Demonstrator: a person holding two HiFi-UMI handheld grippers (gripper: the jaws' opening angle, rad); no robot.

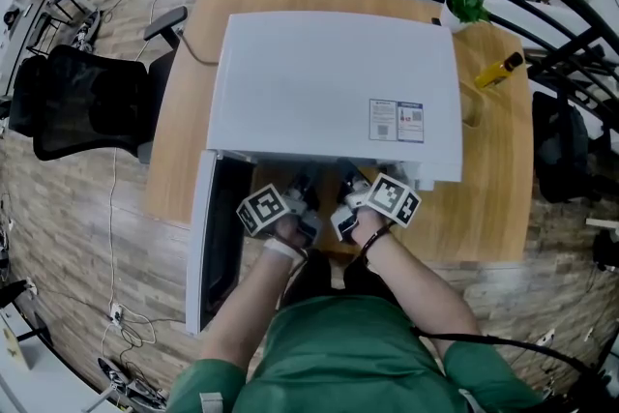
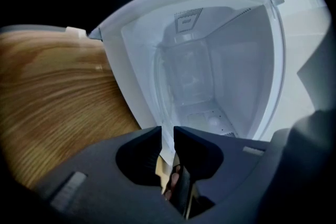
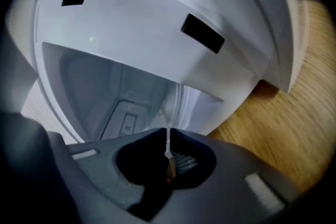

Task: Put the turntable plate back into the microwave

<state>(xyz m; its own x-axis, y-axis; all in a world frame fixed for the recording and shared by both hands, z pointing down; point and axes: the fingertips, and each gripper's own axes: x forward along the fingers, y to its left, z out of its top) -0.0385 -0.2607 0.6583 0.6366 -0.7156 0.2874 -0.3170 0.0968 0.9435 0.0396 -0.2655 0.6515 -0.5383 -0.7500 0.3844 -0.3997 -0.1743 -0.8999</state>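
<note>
At the left of the white microwave (image 1: pixel 329 92) on the tabletop (image 1: pixel 498 189), I see its door (image 1: pixel 221 242) swung open. My left gripper (image 2: pixel 167 134) has its fingers apart around the turntable plate (image 2: pixel 167 148) rim at the oven's mouth; my right gripper (image 3: pixel 167 136) has its fingers clamped on that rim.

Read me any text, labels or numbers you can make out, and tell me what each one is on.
Nothing can be read as words.
Two stickers on top of the microwave: the print is too small to read.
The square markers on the gripper cubes: black-and-white coded patterns, no words.
A rectangular patch on the cavity wall, right gripper view: blurred, unreadable.
</note>
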